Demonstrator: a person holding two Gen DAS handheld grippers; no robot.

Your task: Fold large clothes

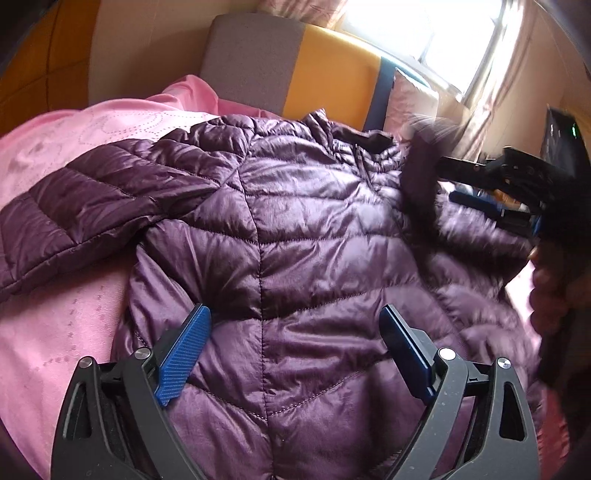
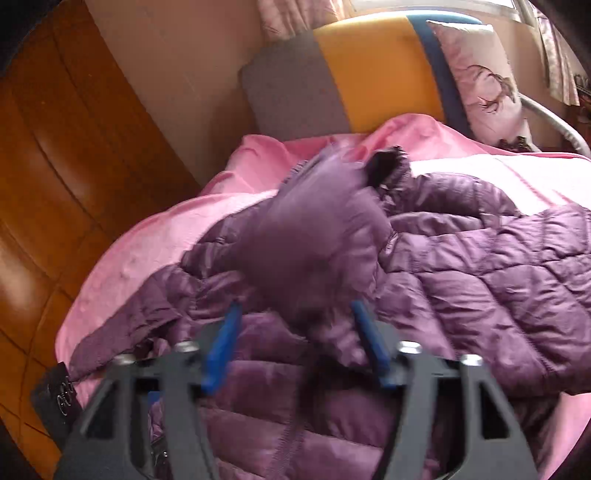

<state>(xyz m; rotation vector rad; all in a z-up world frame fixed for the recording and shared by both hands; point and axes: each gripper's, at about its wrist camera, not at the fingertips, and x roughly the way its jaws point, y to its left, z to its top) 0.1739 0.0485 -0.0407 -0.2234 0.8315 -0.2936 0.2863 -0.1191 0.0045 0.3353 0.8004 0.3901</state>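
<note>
A purple quilted puffer jacket point(image 1: 295, 229) lies spread flat on a pink bedsheet point(image 1: 55, 325), its left sleeve stretched out to the left. My left gripper point(image 1: 295, 317) hovers open and empty over the jacket's lower middle. In the right wrist view my right gripper point(image 2: 295, 314) has its blue pads apart with a blurred purple sleeve point(image 2: 314, 240) lying between them; the jacket body point(image 2: 498, 277) lies to the right. In the left wrist view the right gripper point(image 1: 461, 170) is at the jacket's right shoulder, by the blurred sleeve end.
A grey, orange and blue headboard point(image 1: 303, 70) stands behind the bed, with a patterned pillow point(image 2: 484, 77) against it. A wooden wardrobe point(image 2: 55, 166) stands to the left. A bright curtained window point(image 1: 443, 33) is behind.
</note>
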